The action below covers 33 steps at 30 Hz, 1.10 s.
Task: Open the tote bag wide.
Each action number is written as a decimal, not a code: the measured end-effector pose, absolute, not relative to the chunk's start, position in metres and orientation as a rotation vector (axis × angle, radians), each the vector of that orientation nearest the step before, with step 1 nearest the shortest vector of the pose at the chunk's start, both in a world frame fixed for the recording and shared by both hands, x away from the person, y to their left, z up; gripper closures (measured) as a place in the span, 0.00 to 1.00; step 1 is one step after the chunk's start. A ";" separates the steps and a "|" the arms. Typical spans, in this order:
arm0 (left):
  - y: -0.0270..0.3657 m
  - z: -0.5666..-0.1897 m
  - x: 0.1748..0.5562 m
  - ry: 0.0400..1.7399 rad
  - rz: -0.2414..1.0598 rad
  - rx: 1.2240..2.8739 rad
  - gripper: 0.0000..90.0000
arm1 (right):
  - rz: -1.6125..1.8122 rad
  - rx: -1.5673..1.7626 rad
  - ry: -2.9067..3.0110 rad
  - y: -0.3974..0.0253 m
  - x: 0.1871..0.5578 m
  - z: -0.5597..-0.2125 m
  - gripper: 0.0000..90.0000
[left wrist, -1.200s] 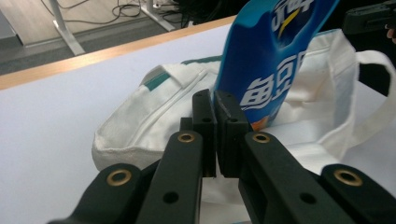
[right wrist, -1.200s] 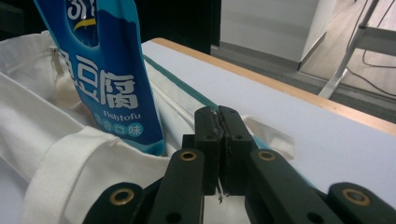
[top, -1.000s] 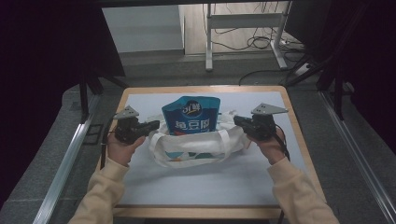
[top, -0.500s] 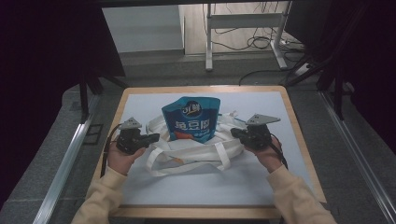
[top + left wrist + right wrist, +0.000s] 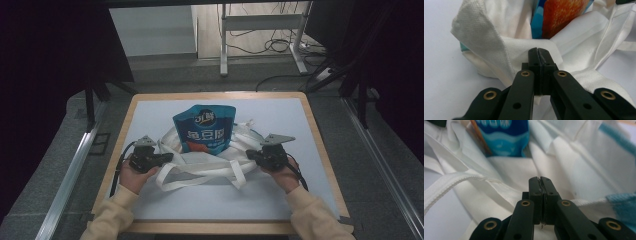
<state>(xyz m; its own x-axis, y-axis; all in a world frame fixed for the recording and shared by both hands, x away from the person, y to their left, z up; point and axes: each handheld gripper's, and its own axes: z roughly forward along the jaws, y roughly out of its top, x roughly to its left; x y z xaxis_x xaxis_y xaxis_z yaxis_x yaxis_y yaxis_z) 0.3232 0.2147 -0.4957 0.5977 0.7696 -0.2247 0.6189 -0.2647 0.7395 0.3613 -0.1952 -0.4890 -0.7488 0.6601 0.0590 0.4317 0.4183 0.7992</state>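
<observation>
We have drawn both grippers, the left gripper (image 5: 165, 158) and right gripper (image 5: 251, 154), nearer us, fingers pinching the white bag (image 5: 200, 167), so it slides off the blue pouch (image 5: 204, 128).

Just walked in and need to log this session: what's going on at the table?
A person holds a gripper in each hand and is working a white fabric bag around a blue snack pouch on the table. The left gripper is shut on the bag's cloth at one side, the right gripper shut on it at the other. The pouch's lower part sits inside the bag's mouth, its top sticking out.
</observation>
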 end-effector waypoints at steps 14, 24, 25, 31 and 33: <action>0.211 -0.513 0.322 1.112 0.220 1.987 1.00 | 1.204 0.991 2.483 -0.196 0.359 -0.513 0.99; 0.212 -0.510 0.321 1.094 0.246 1.985 1.00 | 1.200 0.991 2.471 -0.195 0.358 -0.514 0.99; 0.211 -0.509 0.321 1.091 0.253 1.989 1.00 | 1.205 0.991 2.469 -0.195 0.358 -0.513 0.99; 0.210 -0.494 0.319 1.063 0.298 1.966 1.00 | 1.237 0.976 2.435 -0.193 0.356 -0.503 0.98; 0.211 -0.484 0.319 1.044 0.328 1.954 1.00 | 1.258 0.966 2.417 -0.192 0.354 -0.496 0.98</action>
<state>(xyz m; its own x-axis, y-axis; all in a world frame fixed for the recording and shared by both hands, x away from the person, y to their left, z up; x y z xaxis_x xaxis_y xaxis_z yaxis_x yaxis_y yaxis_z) 0.3186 0.2106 -0.4839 0.6135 0.7736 -0.1589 0.5438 -0.2678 0.7953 0.3540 -0.1923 -0.4960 -0.7490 0.6579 0.0787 0.4420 0.4076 0.7991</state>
